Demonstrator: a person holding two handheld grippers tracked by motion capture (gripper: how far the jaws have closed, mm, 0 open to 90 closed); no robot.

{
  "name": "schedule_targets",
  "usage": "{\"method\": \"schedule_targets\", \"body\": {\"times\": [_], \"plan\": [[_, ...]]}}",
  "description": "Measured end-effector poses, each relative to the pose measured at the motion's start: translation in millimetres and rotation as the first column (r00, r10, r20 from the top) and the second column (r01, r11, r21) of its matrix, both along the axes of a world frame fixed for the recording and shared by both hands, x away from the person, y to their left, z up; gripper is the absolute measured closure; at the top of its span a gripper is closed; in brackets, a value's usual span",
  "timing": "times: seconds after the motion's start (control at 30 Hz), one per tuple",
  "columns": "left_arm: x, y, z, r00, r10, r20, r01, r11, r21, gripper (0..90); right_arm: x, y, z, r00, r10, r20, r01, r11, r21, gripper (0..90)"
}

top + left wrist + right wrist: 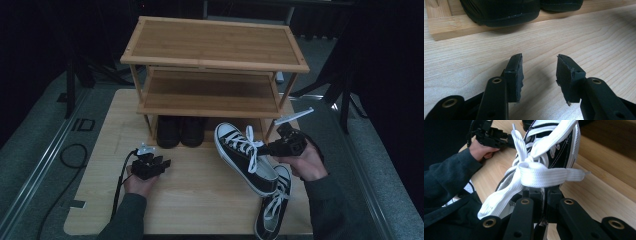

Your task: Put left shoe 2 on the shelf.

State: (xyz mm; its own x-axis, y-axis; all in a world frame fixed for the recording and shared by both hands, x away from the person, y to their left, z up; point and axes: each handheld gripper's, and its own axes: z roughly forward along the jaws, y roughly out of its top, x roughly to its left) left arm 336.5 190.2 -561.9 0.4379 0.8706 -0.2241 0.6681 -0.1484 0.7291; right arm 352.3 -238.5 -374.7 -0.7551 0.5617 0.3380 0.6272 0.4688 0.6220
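A black-and-white sneaker (245,159) with white laces (541,173) hangs tilted over the wooden board, toe toward the rack. My right gripper (268,148) is shut on its upper edge near the laces, jaws (543,195) pressed together. A second matching sneaker (274,206) lies on the board at the front right. My left gripper (165,163) rests low at the front left, open with nothing between its pads (539,61). The same left gripper (492,136) and its hand appear beyond the held shoe in the right gripper view.
A three-tier bamboo shoe rack (215,42) stands at the back of the board. A pair of black shoes (180,131) sits on its bottom tier, their toes (499,15) just ahead of the left gripper. Grey floor and a cable (75,155) lie left.
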Motion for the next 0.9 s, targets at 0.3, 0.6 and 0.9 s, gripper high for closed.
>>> {"method": "schedule_targets", "body": {"times": [0.3, 0.6, 0.9], "plan": [[0.1, 0.1, -0.1, 1.0000, 0.001, 0.002, -0.001, 1.0000, -0.002, 56.7, -5.7, 8.5, 15.2, 0.9988, 0.036, 0.034, -0.036, 0.9993, 0.002, 86.8], [0.2, 0.0, -0.2, 1.0000, 0.001, 0.002, -0.001, 1.0000, -0.004, 56.7, -8.9, 17.2, 35.1, 0.9955, 0.075, 0.057, -0.078, 0.9953, 0.056, 86.9], [0.3, 0.4, -0.1, 1.0000, 0.000, 0.001, 0.000, 1.0000, -0.005, 56.7, 0.1, 22.9, 49.0, 0.9946, 0.055, 0.087, -0.062, 0.9954, 0.073, 86.9]]}}
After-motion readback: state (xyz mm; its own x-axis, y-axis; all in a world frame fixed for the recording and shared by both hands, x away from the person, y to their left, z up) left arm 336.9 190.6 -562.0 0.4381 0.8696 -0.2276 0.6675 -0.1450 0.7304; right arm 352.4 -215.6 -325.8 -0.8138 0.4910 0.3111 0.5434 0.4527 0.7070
